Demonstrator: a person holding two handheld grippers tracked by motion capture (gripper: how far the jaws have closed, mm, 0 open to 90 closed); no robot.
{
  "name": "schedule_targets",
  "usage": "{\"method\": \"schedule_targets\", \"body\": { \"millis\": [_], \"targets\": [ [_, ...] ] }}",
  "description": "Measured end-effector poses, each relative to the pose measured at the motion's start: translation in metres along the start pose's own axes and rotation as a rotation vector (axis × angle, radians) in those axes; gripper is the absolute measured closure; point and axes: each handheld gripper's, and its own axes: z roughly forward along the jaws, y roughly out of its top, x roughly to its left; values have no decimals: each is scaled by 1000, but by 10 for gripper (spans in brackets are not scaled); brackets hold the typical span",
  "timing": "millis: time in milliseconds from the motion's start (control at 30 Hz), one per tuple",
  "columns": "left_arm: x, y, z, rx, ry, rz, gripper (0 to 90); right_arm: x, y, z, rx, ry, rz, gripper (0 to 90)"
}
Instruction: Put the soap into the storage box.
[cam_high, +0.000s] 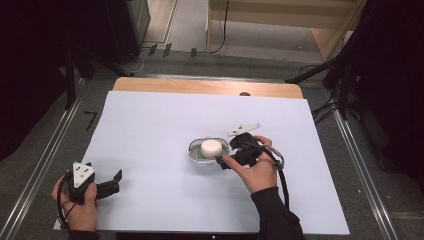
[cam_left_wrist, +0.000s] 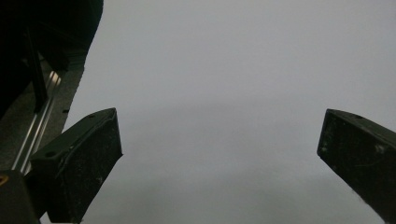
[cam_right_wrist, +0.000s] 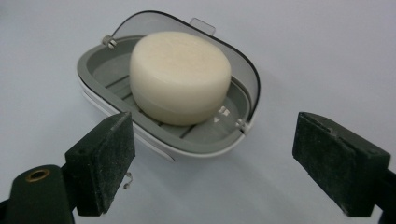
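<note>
Cream soap bar (cam_right_wrist: 180, 77) rests in its soap dish (cam_right_wrist: 88, 70) mid-desk: likely slippery, rigid; grip its curved sides. Right gripper (cam_right_wrist: 212, 163) stands open, empty, just short of it.

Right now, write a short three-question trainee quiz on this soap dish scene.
1. True or false: the round soap lies inside the soap dish.
2. Which claw is beside the dish: A) left claw, B) right claw?
3. What lies between the right claw's jaws in the right gripper view?

Key
1. True; its clear lid stands open behind it.
2. B; the left claw sits apart, near the white sheet's left front corner.
3. Nothing; the jaws stand open, short of the dish.
</note>
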Motion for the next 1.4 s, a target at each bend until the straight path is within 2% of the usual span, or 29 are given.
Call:
{"method": "schedule_targets", "body": {
  "millis": [233, 733, 1100, 1233, 1400],
  "targets": [
    [0, 0, 0, 0, 1, 1, 2, -11, -12, -8, -11, -22, 24, 127],
    [0, 0, 0, 0, 1, 0, 2, -32, -40, -19, -8, -55, 70, 0],
    [1, 0, 0, 2, -4, -1, 2, -47, -67, -27, -17, -72, 103, 0],
    [1, 0, 0, 3, -7, -2, 2, -52, -72, -30, -5, -77, 122, 0],
    [1, 0, 0, -1, -10, -5, 2, -58, -80, -36, -25, -82, 130, 0]
  ]
}}
